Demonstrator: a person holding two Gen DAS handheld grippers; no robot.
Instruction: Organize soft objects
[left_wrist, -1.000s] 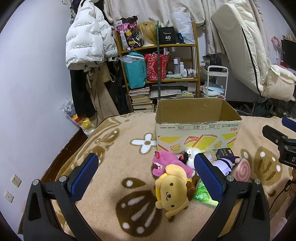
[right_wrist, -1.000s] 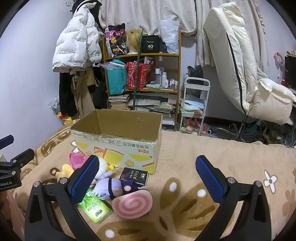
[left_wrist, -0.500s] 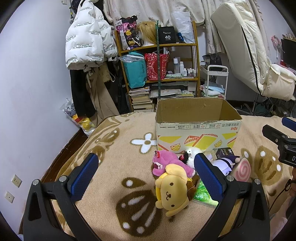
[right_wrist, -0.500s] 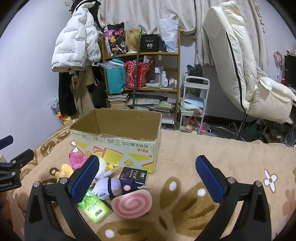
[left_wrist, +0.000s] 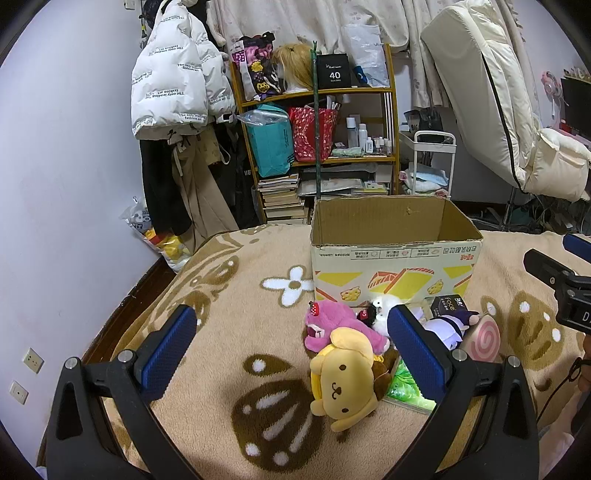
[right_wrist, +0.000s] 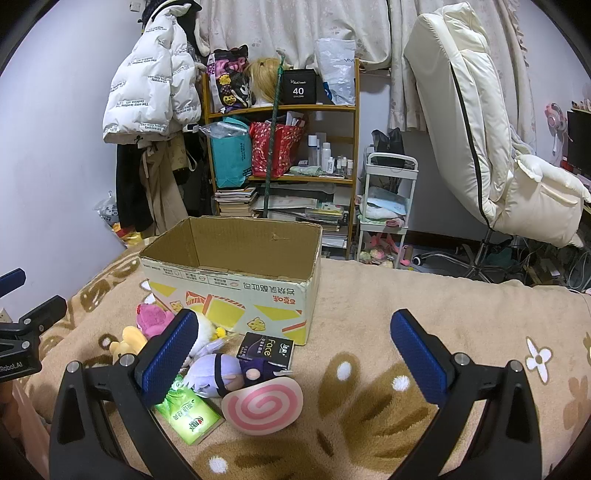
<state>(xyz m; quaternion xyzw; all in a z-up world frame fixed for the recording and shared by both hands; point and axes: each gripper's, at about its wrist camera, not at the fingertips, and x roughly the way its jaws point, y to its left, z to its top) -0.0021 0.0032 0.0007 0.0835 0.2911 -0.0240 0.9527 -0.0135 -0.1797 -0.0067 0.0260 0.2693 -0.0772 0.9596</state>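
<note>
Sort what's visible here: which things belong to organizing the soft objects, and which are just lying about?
Job: yellow dog plush, pink plush, white plush, purple plush, pink swirl cushion, open cardboard box.

Lying about: black Face box, green packet, shelf, white jacket.

Both wrist views looked forward and slightly downward along their own fingers, low over the patterned blanket (left_wrist: 229, 306). The left wrist view faced the cardboard box (left_wrist: 391, 266) nearly square-on, right of frame centre, with the plush pile (left_wrist: 347, 354) close in the lower centre. The right wrist view saw the same box (right_wrist: 236, 291) obliquely, left of centre, and the pile (right_wrist: 221, 373) at lower left. Each view caught the other tool at a frame edge. Both shared the shelf (left_wrist: 317, 147) (right_wrist: 284, 147) in the upper centre.
</note>
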